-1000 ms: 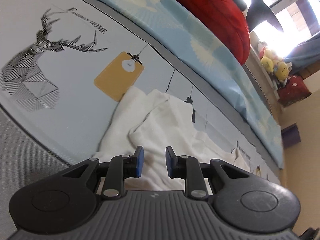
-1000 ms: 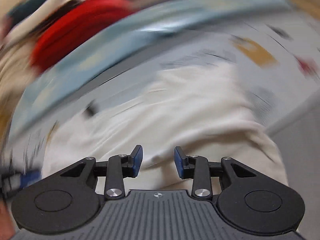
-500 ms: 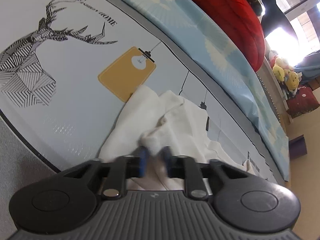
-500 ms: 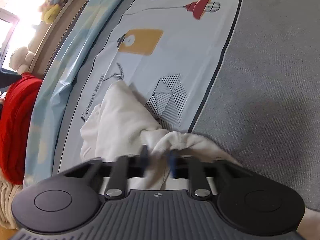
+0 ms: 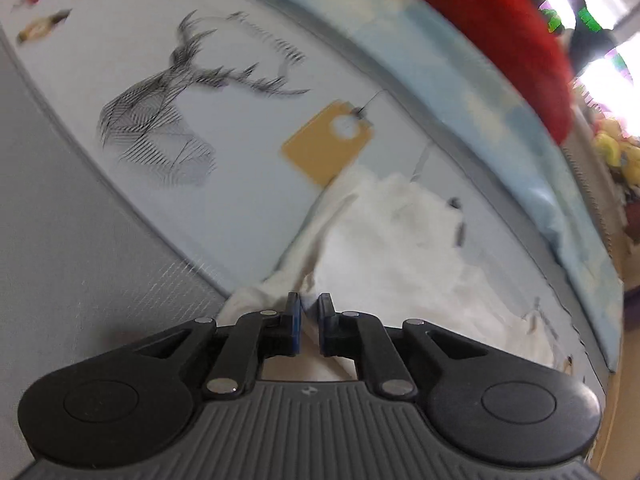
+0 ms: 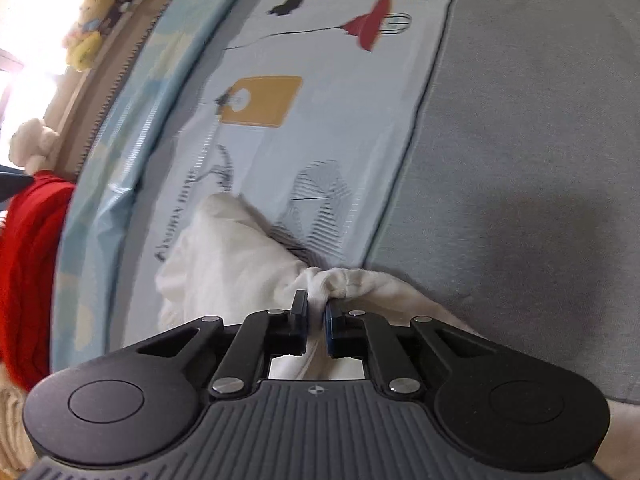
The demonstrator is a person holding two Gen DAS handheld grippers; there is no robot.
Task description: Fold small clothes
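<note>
A small white garment (image 5: 404, 248) lies crumpled on a pale printed sheet (image 5: 240, 168). My left gripper (image 5: 309, 303) is shut on a fold of the garment at its near edge. In the right wrist view the same white garment (image 6: 236, 256) spreads ahead and to the left. My right gripper (image 6: 317, 303) is shut on a bunched corner of it, close to the line where the printed sheet (image 6: 320, 128) meets the grey cover (image 6: 520, 160).
A light blue patterned quilt (image 5: 480, 92) runs along the far side of the sheet, with a red knitted heap (image 5: 500, 28) on it. Plush toys (image 6: 86, 20) sit by a bright window. The grey cover also shows at the left (image 5: 60, 220).
Both grippers were open above the garment a second ago. Both have closed on its cloth. The left view has swung left and is blurred with motion.
</note>
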